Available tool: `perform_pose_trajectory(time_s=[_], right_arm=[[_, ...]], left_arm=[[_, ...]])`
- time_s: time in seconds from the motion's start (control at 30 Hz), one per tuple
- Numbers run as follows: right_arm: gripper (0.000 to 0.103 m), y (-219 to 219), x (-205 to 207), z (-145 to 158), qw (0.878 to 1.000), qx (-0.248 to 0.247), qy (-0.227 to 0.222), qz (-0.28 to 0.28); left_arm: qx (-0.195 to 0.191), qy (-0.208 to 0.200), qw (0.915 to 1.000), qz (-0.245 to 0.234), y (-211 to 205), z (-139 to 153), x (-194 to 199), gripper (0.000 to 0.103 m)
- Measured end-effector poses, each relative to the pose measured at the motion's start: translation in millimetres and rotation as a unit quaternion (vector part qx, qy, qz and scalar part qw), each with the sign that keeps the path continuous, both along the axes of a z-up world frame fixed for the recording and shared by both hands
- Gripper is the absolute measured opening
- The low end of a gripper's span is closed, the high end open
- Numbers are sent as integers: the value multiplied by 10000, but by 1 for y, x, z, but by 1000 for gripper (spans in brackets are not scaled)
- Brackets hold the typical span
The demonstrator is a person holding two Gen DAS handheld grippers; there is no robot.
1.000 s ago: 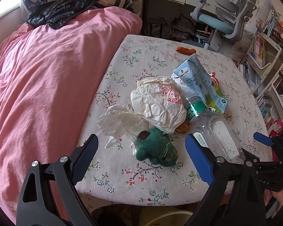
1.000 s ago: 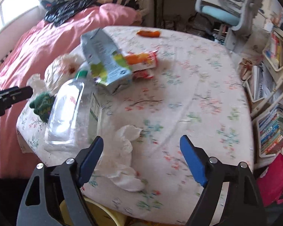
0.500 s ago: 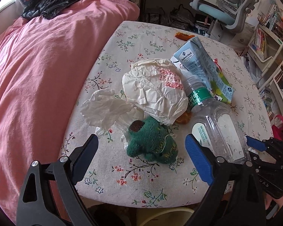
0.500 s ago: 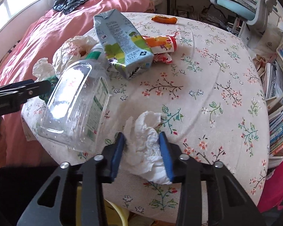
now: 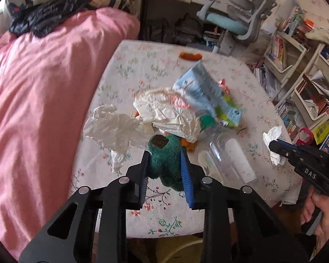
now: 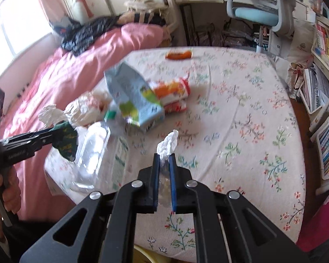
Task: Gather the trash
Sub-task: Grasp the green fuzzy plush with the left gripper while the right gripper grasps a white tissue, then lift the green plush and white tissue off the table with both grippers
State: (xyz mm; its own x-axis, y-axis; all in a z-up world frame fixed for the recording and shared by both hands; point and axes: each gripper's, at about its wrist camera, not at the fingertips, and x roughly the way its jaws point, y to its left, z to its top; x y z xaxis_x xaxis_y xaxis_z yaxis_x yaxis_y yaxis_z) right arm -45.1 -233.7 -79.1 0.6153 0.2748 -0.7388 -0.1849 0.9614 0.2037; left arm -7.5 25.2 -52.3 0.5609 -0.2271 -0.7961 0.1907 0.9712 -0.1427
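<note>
Above floral table (image 6: 241,114), tissue (image 6: 168,144) between right claw (image 6: 164,160) pads.

Soft daylight, blurred trash, bowed fisheye edges.
You get blown-out glare from the window (image 6: 15,32) left of the pink bed (image 6: 61,81); the carton (image 6: 133,96) beside that bed smears with motion blur, and both views darken and curve at their corners.

One bottle (image 5: 228,153) (clear), two cartons (image 6: 133,96).
</note>
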Motion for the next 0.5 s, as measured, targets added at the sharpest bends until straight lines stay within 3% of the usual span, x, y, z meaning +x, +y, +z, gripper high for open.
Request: perform_pose_trajectory(time_s=[0.07, 0.17, 0.27, 0.37, 0.43, 0.5], right_arm=[[9, 0, 0, 8, 9997, 220, -73, 19], [9, 1, -2, 15, 9991, 371, -206, 39], [9, 1, -2, 18, 9985, 423, -337, 30], [9, 0, -4, 21, 9978, 464, -464, -3], [9, -2, -5, 22, 9975, 478, -512, -41], [9, -4, -6, 24, 9971, 510, -555, -59]], left_arm=[[-115, -41, 9999, 11, 4, 5, -1, 26], [-596, -58, 9982, 24, 11, 11, 0, 26], [-615, -298, 9977, 26, 11, 18, -3, 26], [-1009, -644, 9928, -107, 13, 32, -11, 26], [-645, -874, 9941, -40, 9, 37, -14, 26], [-365, -808, 9961, 36, 6, 33, -12, 26]])
